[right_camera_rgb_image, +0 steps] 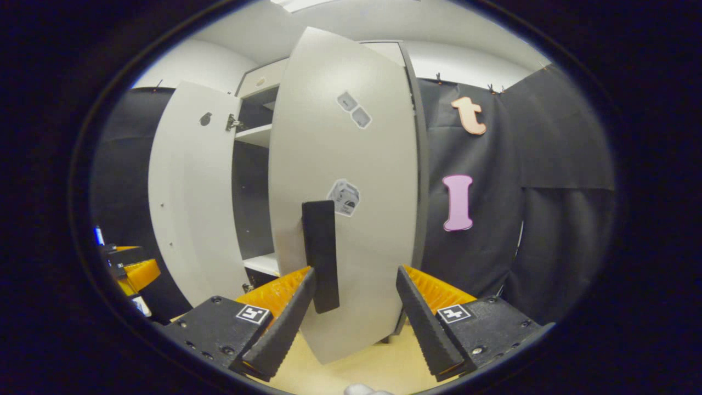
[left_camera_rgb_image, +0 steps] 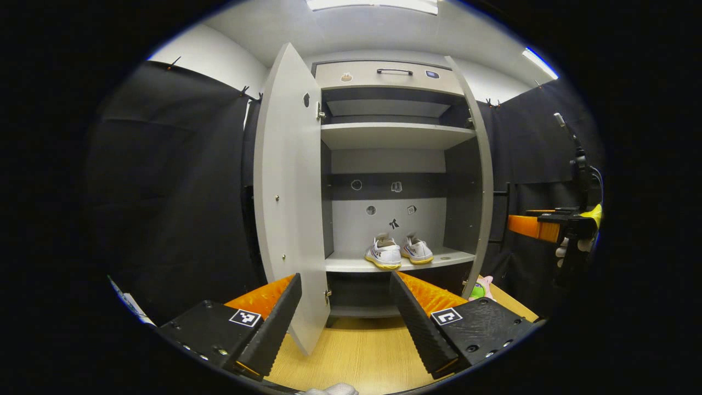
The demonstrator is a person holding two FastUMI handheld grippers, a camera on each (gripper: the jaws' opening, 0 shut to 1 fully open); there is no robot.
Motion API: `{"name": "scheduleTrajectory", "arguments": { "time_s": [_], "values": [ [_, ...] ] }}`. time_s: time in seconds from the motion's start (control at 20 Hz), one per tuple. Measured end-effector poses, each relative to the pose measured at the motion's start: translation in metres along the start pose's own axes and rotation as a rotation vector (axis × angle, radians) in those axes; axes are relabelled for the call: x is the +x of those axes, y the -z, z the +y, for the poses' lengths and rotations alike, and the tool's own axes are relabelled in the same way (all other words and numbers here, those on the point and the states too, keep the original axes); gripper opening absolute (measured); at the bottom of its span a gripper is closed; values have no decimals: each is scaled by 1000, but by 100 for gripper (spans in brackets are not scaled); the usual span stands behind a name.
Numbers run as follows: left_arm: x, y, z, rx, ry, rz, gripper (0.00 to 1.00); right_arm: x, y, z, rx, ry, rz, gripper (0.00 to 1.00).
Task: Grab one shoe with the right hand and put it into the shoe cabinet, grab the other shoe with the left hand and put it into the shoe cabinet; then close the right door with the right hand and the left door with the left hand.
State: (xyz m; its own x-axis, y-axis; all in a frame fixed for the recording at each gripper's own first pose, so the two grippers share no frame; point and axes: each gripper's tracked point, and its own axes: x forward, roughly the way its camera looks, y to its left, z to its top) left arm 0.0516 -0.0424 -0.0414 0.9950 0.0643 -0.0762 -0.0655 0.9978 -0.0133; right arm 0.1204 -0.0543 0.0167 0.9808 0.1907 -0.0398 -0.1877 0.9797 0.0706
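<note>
Inside a booth draped in black cloth, a tall grey shoe cabinet [left_camera_rgb_image: 392, 181] is standing on a pale wooden floor [left_camera_rgb_image: 367, 351], both doors swung out so the shelves are lying open to the front. The left door [left_camera_rgb_image: 288, 203] is hanging wide in the left gripper view, its edge nearly facing the camera; in the right gripper view the right door [right_camera_rgb_image: 351, 181] is filling the middle ground, angled partway across the opening, presumably because it is the first to be closed. A dark vertical handle [right_camera_rgb_image: 321, 255] is sitting on that door's outer face, and the right gripper [right_camera_rgb_image: 355, 307] is hovering just before it with its jaws spread apart and holding nothing, seemingly lining up to push or catch the panel. The left gripper [left_camera_rgb_image: 345, 312] is waiting farther back, fingers likewise parted and empty, framing the cabinet's lower section while its turn comes. On the lower shelf [left_camera_rgb_image: 351, 263], the pair of white shoes [left_camera_rgb_image: 397, 251] is resting side by side, heels toward the camera, so the stowing stage looks finished and only the doors are remaining.
</note>
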Motion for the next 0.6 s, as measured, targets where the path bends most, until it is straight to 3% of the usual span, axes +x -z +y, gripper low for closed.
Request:
{"name": "scheduleTrajectory", "arguments": {
  "time_s": [0.1, 0.25, 0.6],
  "values": [
    [-2, 0, 6, -4, -4, -3, 96, -4, 2, 14, 1, -19, -3, 96],
    [-1, 1, 12, -9, -1, 2, 100, -11, 8, 33, -11, -41, 4, 96],
    [2, 0, 44, -11, 9, -5, 97, -31, 17, 67, 2, -39, 22, 96]
  ]
}}
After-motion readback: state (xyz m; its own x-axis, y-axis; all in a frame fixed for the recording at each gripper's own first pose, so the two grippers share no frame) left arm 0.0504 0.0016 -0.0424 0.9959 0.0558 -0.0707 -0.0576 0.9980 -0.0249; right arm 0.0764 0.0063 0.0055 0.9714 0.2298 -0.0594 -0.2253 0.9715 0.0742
